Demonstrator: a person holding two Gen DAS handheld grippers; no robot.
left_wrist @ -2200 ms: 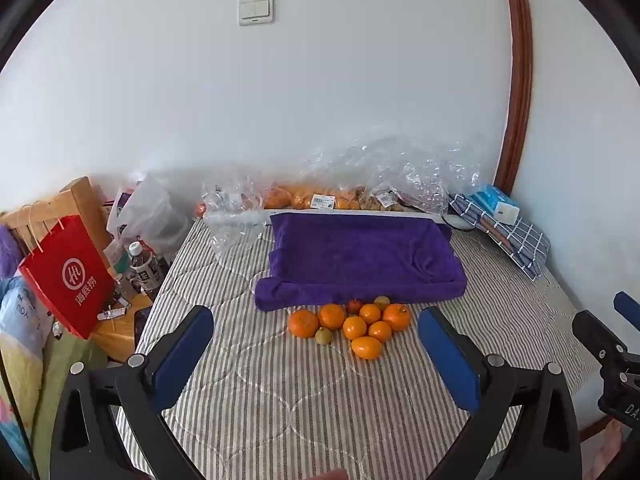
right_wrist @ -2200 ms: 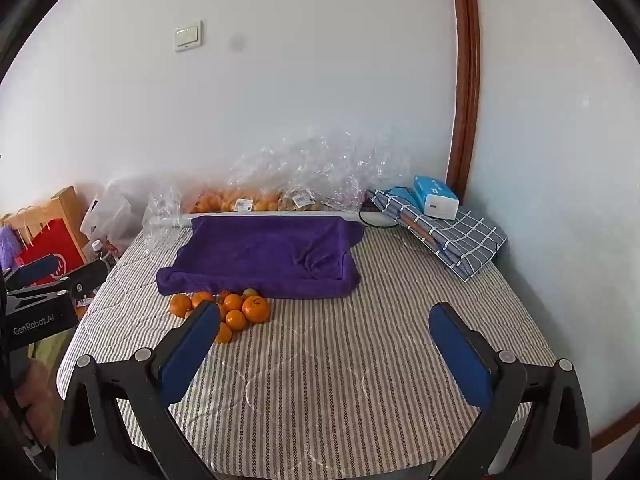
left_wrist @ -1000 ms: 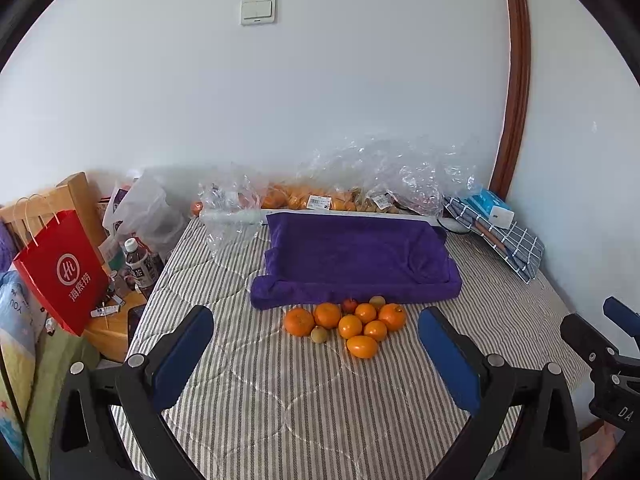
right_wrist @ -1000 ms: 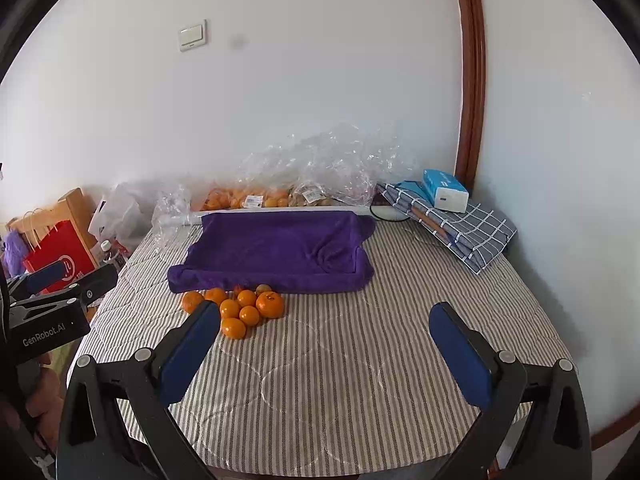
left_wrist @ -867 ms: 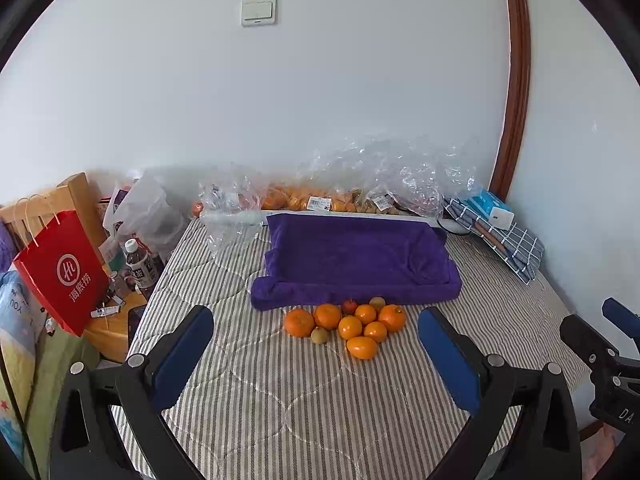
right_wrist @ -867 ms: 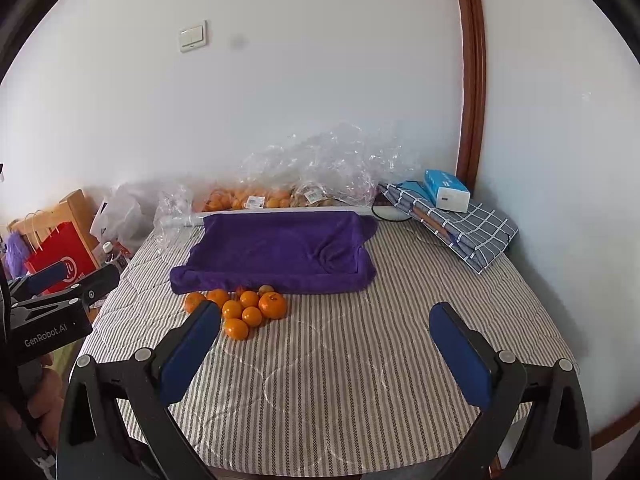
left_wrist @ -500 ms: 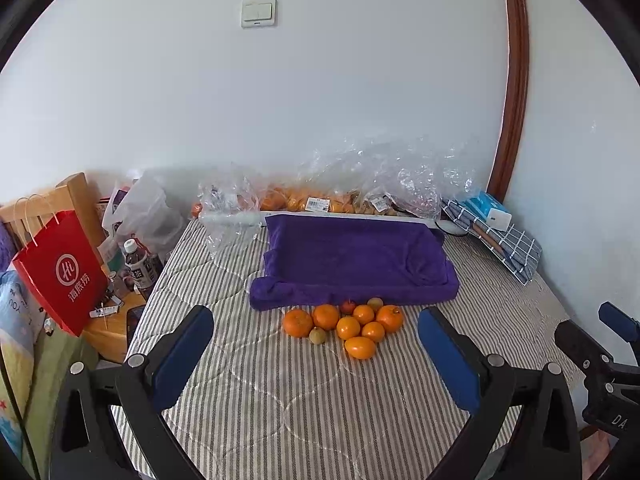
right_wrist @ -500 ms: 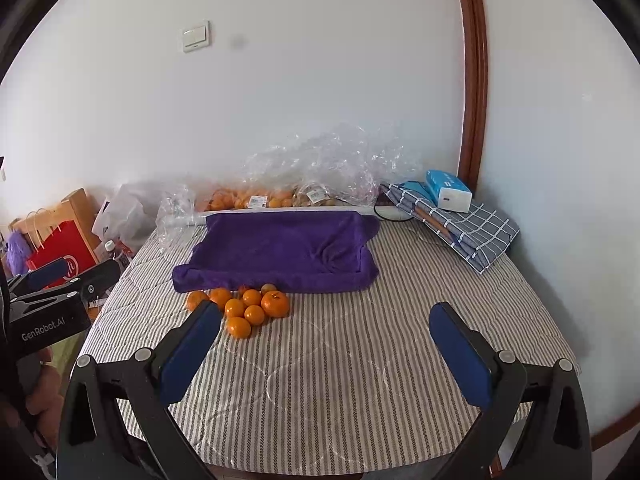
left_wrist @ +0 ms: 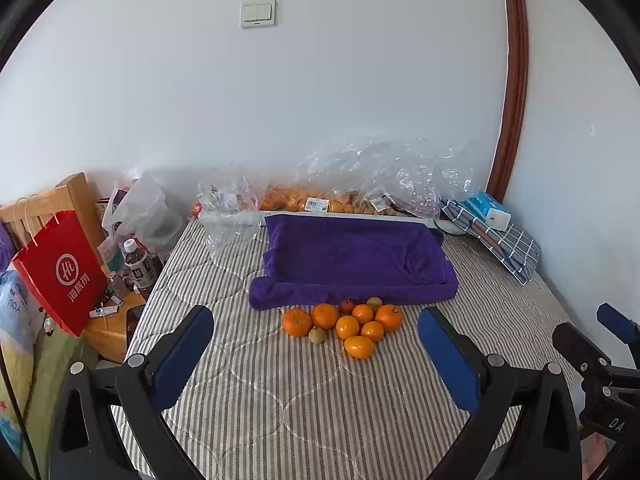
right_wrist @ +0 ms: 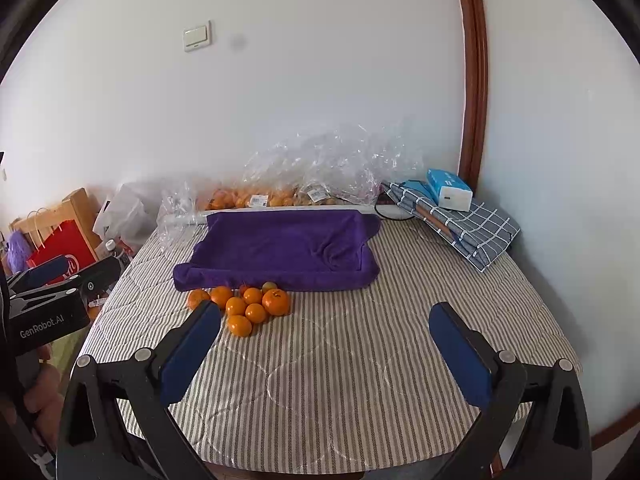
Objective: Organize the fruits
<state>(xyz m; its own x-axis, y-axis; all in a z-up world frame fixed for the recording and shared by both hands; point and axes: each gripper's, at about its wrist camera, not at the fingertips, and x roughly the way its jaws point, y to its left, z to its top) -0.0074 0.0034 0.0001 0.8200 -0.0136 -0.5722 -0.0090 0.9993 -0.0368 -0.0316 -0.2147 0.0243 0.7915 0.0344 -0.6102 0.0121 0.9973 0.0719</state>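
**Two empty grippers face a pile of fruit on a striped bed**

The left gripper (left_wrist: pixel 316 344), its blue-padded jaws spread wide along the bottom of the left wrist view, holds nothing. The right gripper (right_wrist: pixel 326 340) fills the bottom of its own view the same way, jaws wide apart and empty, above the striped quilt (right_wrist: pixel 340 380).

Just beyond the left gripper, at centre frame, lies the fruit cluster (left_wrist: pixel 347 326): several oranges packed touching one another, with a small greenish fruit (left_wrist: pixel 317 335) at the cluster's lower left and a small red fruit (left_wrist: pixel 347 305) at its far edge. The cluster's long axis runs left to right across the frame, and its far edge sits against the front edge of the purple towel (left_wrist: pixel 352 260). In the right wrist view the cluster sits left of centre.

Behind the towel, against the white wall, clear plastic bags (left_wrist: pixel 360 184) hold more orange fruit. A folded checked cloth (right_wrist: pixel 460 226) at right carries a blue tissue pack (right_wrist: pixel 448 190). At far left stands a red paper bag (left_wrist: pixel 60 276); its contents cannot be seen.
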